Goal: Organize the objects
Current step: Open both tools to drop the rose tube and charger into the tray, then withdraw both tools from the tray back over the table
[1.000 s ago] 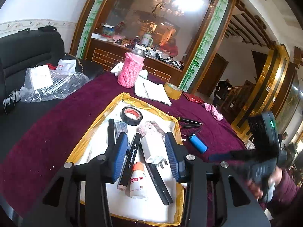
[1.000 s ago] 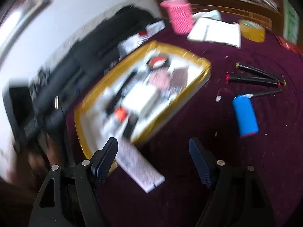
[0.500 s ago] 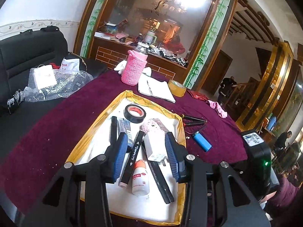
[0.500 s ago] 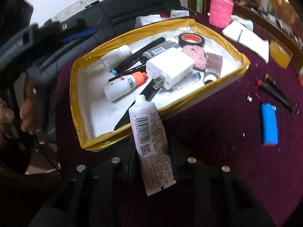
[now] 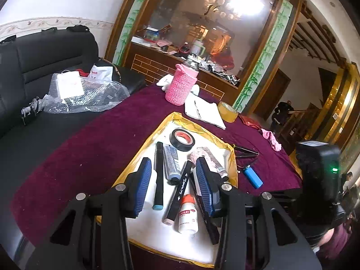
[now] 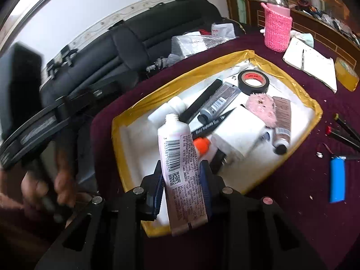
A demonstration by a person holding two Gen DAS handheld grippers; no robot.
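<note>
Currently we find the sorting well advanced but unfinished. The tray [image 6: 290, 83] already holds a tape roll [image 6: 253, 82], several markers, a grey tube [image 6: 219, 102], a brown tube [image 6: 282, 123], a white block [image 6: 241, 130] and a glue bottle [image 5: 187, 216]. Left outside on the surface [image 6: 303, 202] are a blue lighter [image 6: 337, 176] and some dark pens [image 6: 344, 132], which we judge remain to be collected.

Our right gripper [image 6: 182, 185] has just been closing, and its fingers are now clenched on the lower part of a white tube [image 6: 180, 166]. The tube stands nearly upright with its open neck upward, held over the tray's near corner and not yet set down. We judge that placing it in the tray is the step in hand. This gripper is angled steeply down toward the tray.

Our left gripper [image 5: 173, 187] hovers over the tray at a shallower downward angle. Its fingers [image 5: 144, 180] stand part-way apart, straddling the markers in view, and we see nothing gripped between them.

A hand [image 6: 47, 186] at the left edge of the right view holds the left gripper's handle; it is blurred.
</note>
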